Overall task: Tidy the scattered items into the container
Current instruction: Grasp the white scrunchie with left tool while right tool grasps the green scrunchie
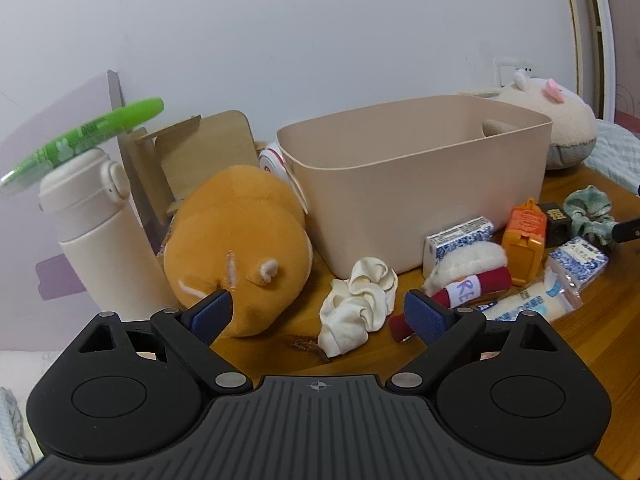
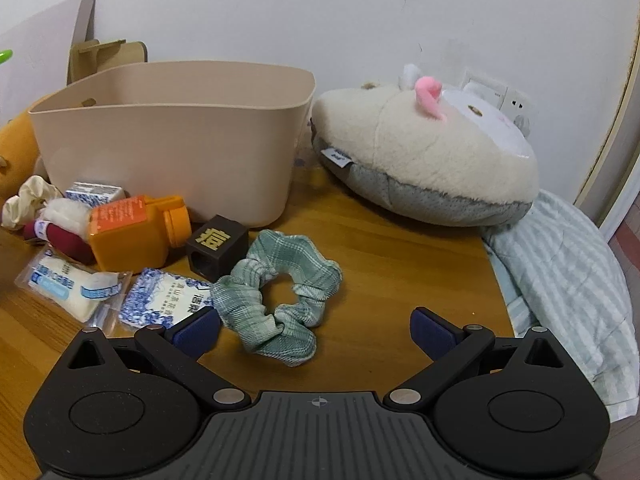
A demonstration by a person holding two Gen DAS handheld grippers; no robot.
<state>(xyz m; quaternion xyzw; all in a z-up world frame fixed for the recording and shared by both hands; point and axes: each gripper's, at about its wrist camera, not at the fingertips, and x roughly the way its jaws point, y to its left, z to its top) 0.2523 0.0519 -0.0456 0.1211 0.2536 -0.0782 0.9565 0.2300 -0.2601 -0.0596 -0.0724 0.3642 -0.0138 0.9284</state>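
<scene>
Beige container (image 2: 176,148) upright on table (image 2: 392,248), interior contents hidden

1. Left wrist view: looked forward along its own fingers, low over the wooden table (image 1: 592,332); faced the white wall; sat close behind the orange plush (image 1: 236,248) and the cream scrunchie (image 1: 360,304).
2. Right wrist view: same low forward aim, set further right; sat close over the green scrunchie (image 2: 276,296); the cream plush (image 2: 424,152) lay ahead on the right.
3. Shared ground: the beige bin (image 1: 416,184) (image 2: 172,148); the orange bottle (image 1: 524,236) (image 2: 136,232); the dark cube (image 1: 558,220) (image 2: 216,248); the blue-patterned packets; both plush toys.
</scene>
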